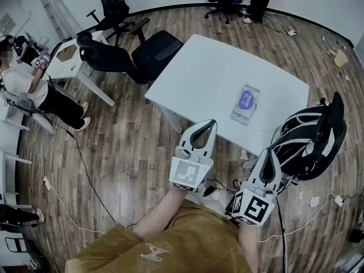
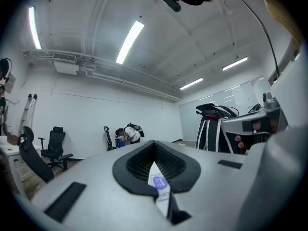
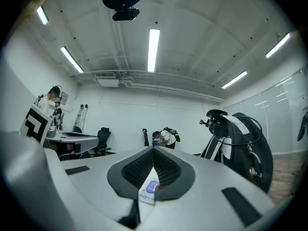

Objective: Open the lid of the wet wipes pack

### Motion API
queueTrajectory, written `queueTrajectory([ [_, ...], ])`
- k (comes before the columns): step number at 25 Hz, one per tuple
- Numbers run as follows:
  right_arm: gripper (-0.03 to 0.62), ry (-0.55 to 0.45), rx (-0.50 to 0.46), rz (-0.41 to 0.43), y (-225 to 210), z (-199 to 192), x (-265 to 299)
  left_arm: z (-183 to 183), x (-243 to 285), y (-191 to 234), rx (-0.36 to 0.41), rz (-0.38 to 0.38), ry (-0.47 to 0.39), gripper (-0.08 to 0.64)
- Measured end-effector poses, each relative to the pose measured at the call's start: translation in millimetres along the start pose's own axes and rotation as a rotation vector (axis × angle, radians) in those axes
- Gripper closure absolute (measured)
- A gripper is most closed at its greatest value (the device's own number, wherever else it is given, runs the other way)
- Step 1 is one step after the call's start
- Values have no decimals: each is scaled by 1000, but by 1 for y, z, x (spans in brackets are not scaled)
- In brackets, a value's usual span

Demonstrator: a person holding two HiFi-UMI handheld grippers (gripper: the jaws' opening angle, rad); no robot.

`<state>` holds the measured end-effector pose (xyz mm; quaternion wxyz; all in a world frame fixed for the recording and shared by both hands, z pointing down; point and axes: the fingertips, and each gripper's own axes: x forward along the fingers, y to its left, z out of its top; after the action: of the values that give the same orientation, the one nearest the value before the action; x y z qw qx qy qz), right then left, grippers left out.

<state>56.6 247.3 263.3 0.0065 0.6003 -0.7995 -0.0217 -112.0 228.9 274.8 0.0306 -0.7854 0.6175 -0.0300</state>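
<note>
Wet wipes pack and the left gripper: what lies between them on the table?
Nothing. In the head view, only bare white table separates the left gripper from the wet wipes pack.

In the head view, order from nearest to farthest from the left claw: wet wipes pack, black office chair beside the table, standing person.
1. wet wipes pack, on the table ahead of the left claw.
2. black office chair, at the table's left edge.
3. standing person, by the far wall.
</note>
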Motion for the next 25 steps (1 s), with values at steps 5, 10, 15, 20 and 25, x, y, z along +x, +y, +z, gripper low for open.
queueTrajectory([
  [5, 586, 5, -2, -25, 2, -2, 29, -6, 31, 17, -6, -28, -2, 554],
  [10, 586, -10, -5, -64, 6, 3, 59, -12, 57, 37, -9, -66, -4, 554],
  [15, 586, -8, -15, -131, 7, 6, 76, -13, 79, 52, -16, -116, -5, 554],
  [20, 586, -14, -6, -129, 19, 2, 88, -23, 92, 63, -26, -159, 9, 554],
  [25, 586, 7, -17, -125, 25, 4, 97, -20, 104, 69, -34, -165, 7, 554],
])
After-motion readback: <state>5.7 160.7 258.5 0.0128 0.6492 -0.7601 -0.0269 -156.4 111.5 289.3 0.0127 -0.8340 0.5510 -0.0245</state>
